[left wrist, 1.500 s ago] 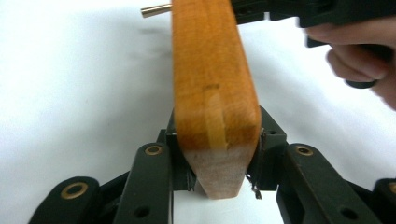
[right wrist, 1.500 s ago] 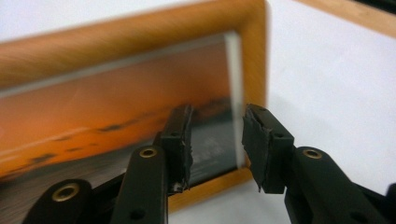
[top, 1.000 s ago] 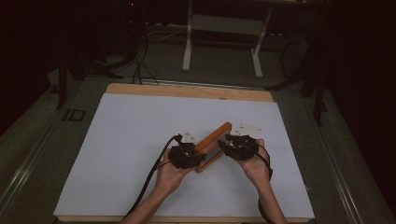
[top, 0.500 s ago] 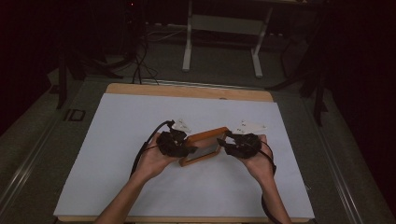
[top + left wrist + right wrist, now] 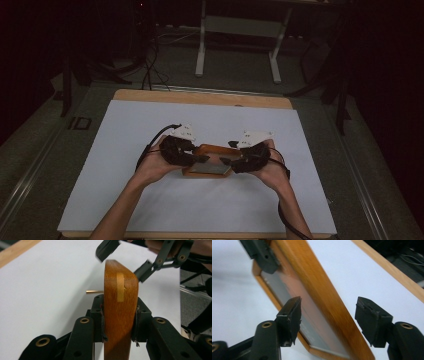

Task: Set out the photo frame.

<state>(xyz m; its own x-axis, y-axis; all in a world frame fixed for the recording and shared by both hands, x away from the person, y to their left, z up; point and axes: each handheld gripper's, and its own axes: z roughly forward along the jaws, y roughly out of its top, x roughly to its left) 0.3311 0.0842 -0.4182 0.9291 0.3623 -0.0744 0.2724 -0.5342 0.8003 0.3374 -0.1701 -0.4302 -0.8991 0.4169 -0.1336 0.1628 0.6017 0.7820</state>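
Note:
A wooden picture frame (image 5: 216, 150) with a dark glass pane hangs above the white sheet between my two grippers. My left gripper (image 5: 200, 158) is shut on the frame's left end. In the left gripper view both pads press the frame's orange-brown edge (image 5: 121, 290), and a thin brass pin (image 5: 94, 291) sticks out behind it. My right gripper (image 5: 226, 160) is at the frame's right end and its jaws have just been opening. In the right gripper view the frame (image 5: 317, 290) passes between the fingertips (image 5: 292, 315) with a gap on each side.
A white sheet (image 5: 125, 150) covers the wooden table, whose bare far edge (image 5: 200, 96) shows beyond it. A metal stand (image 5: 237, 45) and cables (image 5: 150, 65) lie on the dark floor behind. The room at both sides is dark.
The frame has swung from a steep diagonal to lying nearly level between the hands. The left hand moved left and rose with it. The right jaws came apart off the frame.

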